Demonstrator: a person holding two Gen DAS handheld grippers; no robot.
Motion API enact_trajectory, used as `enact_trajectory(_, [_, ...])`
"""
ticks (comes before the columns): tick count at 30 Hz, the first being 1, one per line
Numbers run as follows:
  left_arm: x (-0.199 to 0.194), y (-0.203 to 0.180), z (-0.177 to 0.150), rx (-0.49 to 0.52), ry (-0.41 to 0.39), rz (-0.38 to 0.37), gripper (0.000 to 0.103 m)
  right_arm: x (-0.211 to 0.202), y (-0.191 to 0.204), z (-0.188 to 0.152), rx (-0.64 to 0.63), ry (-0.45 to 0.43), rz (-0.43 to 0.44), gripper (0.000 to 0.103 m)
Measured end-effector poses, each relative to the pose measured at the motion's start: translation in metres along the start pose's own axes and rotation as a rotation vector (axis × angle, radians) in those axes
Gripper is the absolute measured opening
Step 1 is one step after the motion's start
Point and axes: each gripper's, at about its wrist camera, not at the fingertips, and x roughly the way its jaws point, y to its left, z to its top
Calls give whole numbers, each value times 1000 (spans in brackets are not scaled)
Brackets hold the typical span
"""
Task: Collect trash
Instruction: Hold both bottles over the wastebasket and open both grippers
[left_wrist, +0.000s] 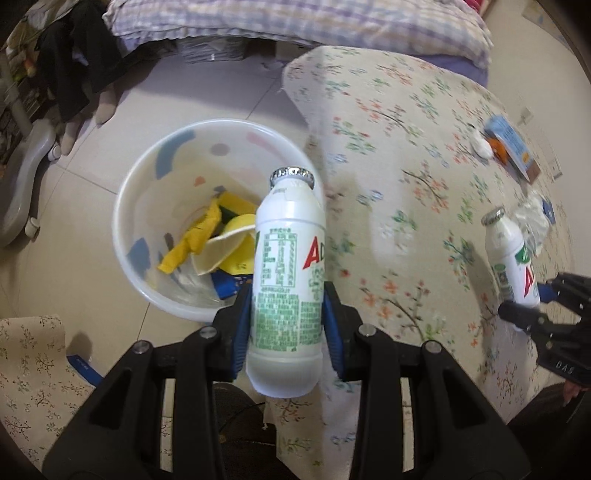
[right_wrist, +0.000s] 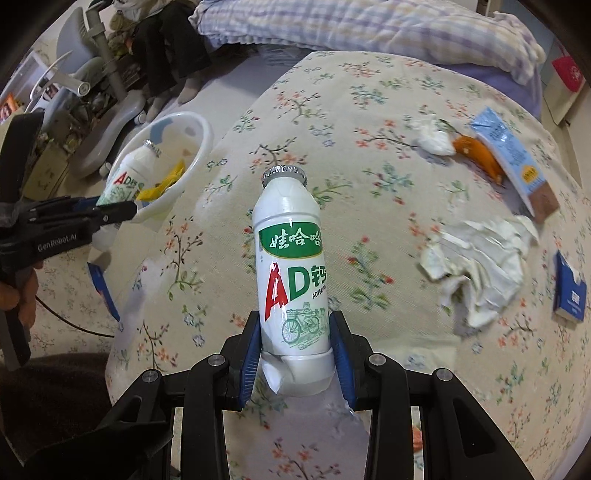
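Left gripper (left_wrist: 286, 314) clamped on a white plastic AD-calcium drink bottle with foil cap (left_wrist: 286, 288); blue pads pressed on both sides of the lower body; bottle held at the table edge, cap end over the near rim of the white translucent plastic bin with coloured patches (left_wrist: 127, 192) on the tiled floor (left_wrist: 92, 155). Bin holds yellow wrappers (left_wrist: 201, 240) and a blue scrap; its mouth is open on the left and far sides.

Right gripper (right_wrist: 295, 332) clamped on a second white foil-capped AD bottle (right_wrist: 291, 280), held over the floral tablecloth (right_wrist: 351, 147), torn label flap at the base; clear cloth ahead of and to the left of the bottle.

On the cloth to the right: crumpled white paper (right_wrist: 480, 266), near it a dark blue small box (right_wrist: 570, 295) close to the table's right edge; farther back a light blue carton (right_wrist: 513, 162), an orange wrapper (right_wrist: 476, 151) touching it, a small white tissue wad (right_wrist: 434, 138) just beside.

Checked bedding (right_wrist: 369, 26) beyond the far table edge.
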Motion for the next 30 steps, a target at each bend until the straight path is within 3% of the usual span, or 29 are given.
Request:
enact_trajectory(9, [26,54,20,-149,7,7,38,22,33,39,-61,17,15,37])
enact_trajectory(14, [37,65,27,-173,-16,30,40,34,48,64,-86,25,24,37])
enact_trajectory(15, [39,68,28,-178,-2,47,44,36,51,68,-92,28,23,37])
enact_trajectory(16, [40,70,29,-187,12,58,57,40,55,75,-103,31,24,37])
enact_trajectory(18, [36,75,28,-200,6,41,67,44,63,85,-120,32,26,37])
enact_trajectory(20, [29,79,28,-208,5,48,70,49,71,94,-137,34,30,37])
enact_trajectory(22, [24,83,26,-218,5,79,83,56,80,105,-150,39,40,37])
enact_trajectory(30, [18,102,13,-264,46,134,84,77,113,130,-186,64,64,37])
